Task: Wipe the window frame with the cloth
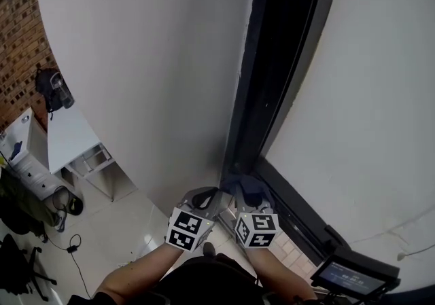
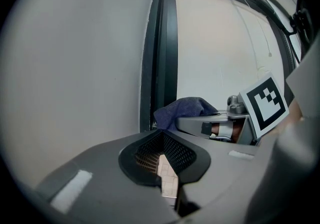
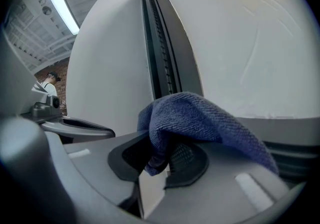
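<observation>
The cloth (image 3: 200, 118), dark blue and bunched, is pinched in the right gripper (image 3: 152, 165): its fingers are closed on a fold, and the rest humps forward and drapes over the right-hand finger. That probably leaves a soft pad leading into the window frame (image 1: 272, 79). In the head view the cloth sits at the frame's bottom corner, where the dark upright meets the lower rail, touching or just short of it. Crumpled so, it has no clear long axis; its bulge points at the upright, which runs up and away from both grippers. The left gripper (image 2: 160, 160) hangs just beside, fingers drawn to a slit with nothing between them, likely only keeping clear
</observation>
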Demonstrator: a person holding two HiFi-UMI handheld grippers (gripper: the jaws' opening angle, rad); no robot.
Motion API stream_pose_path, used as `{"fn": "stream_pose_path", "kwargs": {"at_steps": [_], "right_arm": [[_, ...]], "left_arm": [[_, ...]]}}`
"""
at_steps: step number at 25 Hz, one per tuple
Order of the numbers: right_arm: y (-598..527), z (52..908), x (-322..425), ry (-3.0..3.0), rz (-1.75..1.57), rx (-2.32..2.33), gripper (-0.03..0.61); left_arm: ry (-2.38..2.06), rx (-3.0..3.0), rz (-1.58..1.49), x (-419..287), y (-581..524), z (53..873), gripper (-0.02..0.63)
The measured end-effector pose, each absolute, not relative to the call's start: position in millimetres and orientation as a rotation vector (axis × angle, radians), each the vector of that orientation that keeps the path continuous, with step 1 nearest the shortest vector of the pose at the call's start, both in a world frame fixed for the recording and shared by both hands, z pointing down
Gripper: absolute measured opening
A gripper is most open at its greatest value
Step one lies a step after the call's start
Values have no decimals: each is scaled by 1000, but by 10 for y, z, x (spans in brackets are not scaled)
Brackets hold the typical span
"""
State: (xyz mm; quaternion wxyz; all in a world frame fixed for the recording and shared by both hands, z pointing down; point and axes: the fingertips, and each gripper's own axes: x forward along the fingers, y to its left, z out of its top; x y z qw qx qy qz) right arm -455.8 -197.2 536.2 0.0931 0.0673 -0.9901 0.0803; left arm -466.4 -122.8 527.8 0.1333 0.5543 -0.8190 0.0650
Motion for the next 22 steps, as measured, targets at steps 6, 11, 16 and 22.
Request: {"fn": "stream_pose_path", "kwargs": {"at_steps": [6, 11, 16, 22], "right_arm": [[-1987, 5327, -4734, -2978, 285, 205, 69], [-1954, 5378, -4883, -2974, 326, 214, 69], [-1920, 5402, -4845, -2958, 318, 209, 69], [-2008, 5189, -4523, -2975, 345, 362, 69]], "left_arm": [[-2357, 1605, 236, -4837, -1322, 5299, -6], [-2327, 1654, 229, -4907, -1350, 5313, -6], [-2297, 1720, 214, -4872, -1275, 5258, -6], [-2215, 1852, 180, -4742, -1157, 5194, -6]]}}
